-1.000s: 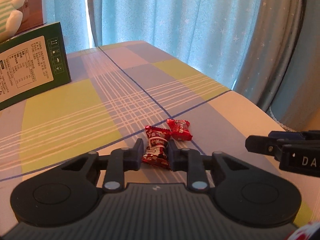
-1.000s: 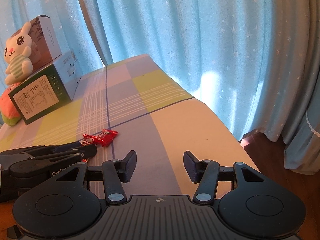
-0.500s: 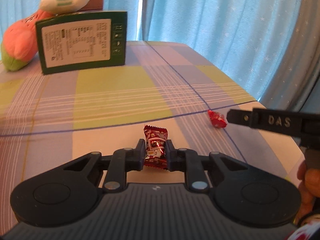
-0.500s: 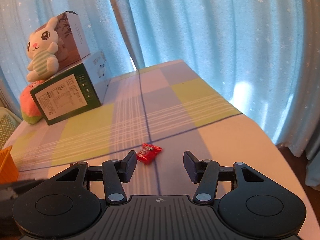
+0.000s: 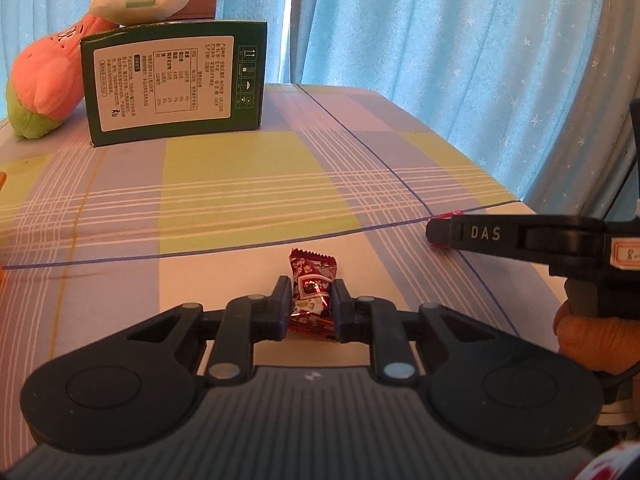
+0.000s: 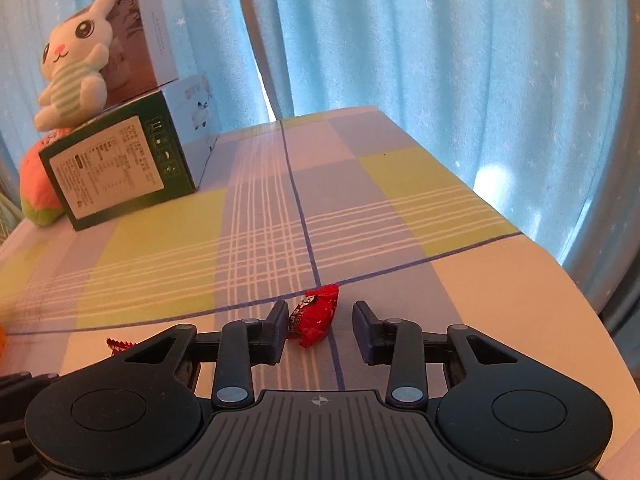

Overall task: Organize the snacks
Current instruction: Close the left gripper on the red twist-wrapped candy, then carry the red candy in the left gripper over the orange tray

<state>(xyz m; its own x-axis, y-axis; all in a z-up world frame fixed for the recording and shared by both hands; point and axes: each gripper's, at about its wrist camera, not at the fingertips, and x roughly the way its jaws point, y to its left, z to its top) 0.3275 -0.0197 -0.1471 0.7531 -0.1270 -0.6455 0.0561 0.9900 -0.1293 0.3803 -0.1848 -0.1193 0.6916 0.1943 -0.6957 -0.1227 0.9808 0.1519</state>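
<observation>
A dark red foil candy (image 5: 312, 294) sits pinched between the two pads of the left gripper (image 5: 310, 308), its crimped top edge standing free beyond the fingertips and its lower end just above the checked tablecloth (image 5: 240, 184). The left jaws are closed on this wrapper.

A second, brighter red candy (image 6: 316, 316) lies on the cloth close to where two dark blue lines of the pattern cross. It lies between the fingers of the right gripper (image 6: 320, 324), touching or just beside the left finger (image 6: 276, 330), while the right finger stands clear of it with a gap showing. These jaws have just been closing around the candy but are not yet pressing on it from both sides. In the left wrist view the right gripper reaches in from the right edge, a hand (image 5: 588, 340) wrapped around its handle, and its fingertip hides most of that candy.

At the far left of the table stands a green box (image 5: 176, 84) with a white printed label. A white striped plush rabbit (image 6: 74, 60) sits on top of it, leaning against a smaller box (image 6: 144, 40), and a pink and green plush toy (image 5: 44, 84) lies to the left of the green box. Light blue curtains (image 6: 400, 40) with small stars hang behind the table and along its right side.
</observation>
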